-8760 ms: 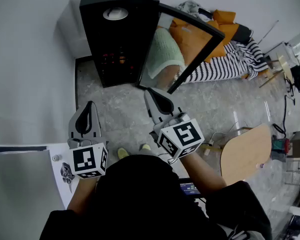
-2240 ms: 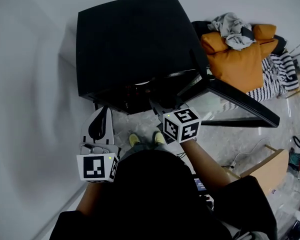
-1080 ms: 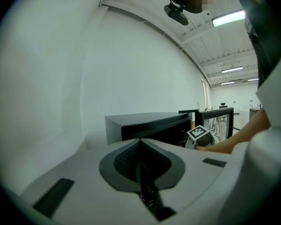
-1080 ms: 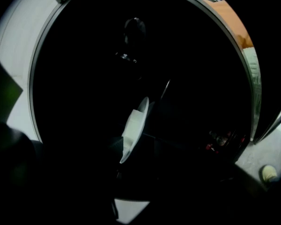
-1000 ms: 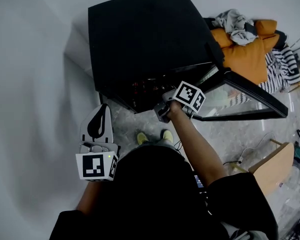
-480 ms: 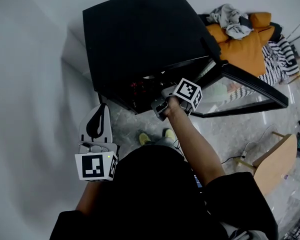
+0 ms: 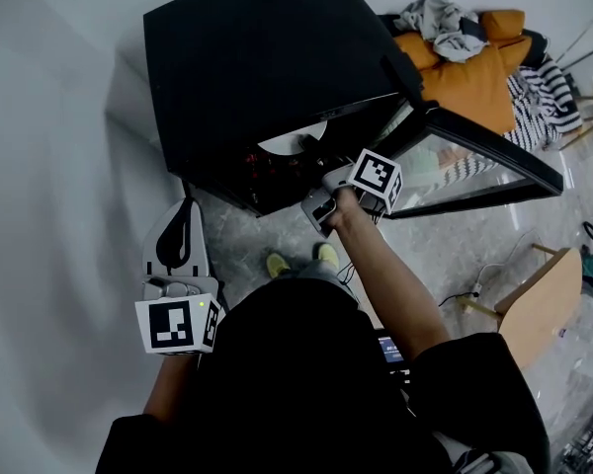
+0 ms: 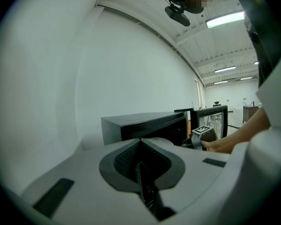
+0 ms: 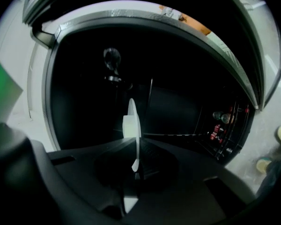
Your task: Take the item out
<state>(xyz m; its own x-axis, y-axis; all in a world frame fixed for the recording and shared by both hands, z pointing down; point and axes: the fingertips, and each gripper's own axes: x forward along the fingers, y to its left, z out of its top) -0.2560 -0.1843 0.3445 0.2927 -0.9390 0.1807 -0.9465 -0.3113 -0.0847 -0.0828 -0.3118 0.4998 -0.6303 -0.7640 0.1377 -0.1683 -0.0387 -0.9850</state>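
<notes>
At the open front of the black box-shaped cabinet (image 7: 267, 67), a thin white round plate (image 7: 304, 140) sits just inside the dark interior. Its near rim lies between the jaws of the right gripper (image 9: 133, 165). Those jaws have just been closing and now pinch the plate's rim, which shows edge-on in the right gripper view. Deeper in the cabinet, a few small red and glassy items (image 9: 221, 125) sit on a wire rack, too dim to name. The cabinet's glass door (image 7: 479, 161) stands swung open at the cabinet's right side. The left gripper (image 7: 183, 215) hovers in front of the cabinet's left corner, apart from it, its jaws together with nothing between them. The person's yellow shoes (image 7: 277, 263) stand on the grey stone floor (image 7: 247, 235) before the cabinet. Beyond the cabinet's right side lie an orange cushion (image 7: 474, 82) and a black-and-white striped cloth (image 7: 546, 102).
</notes>
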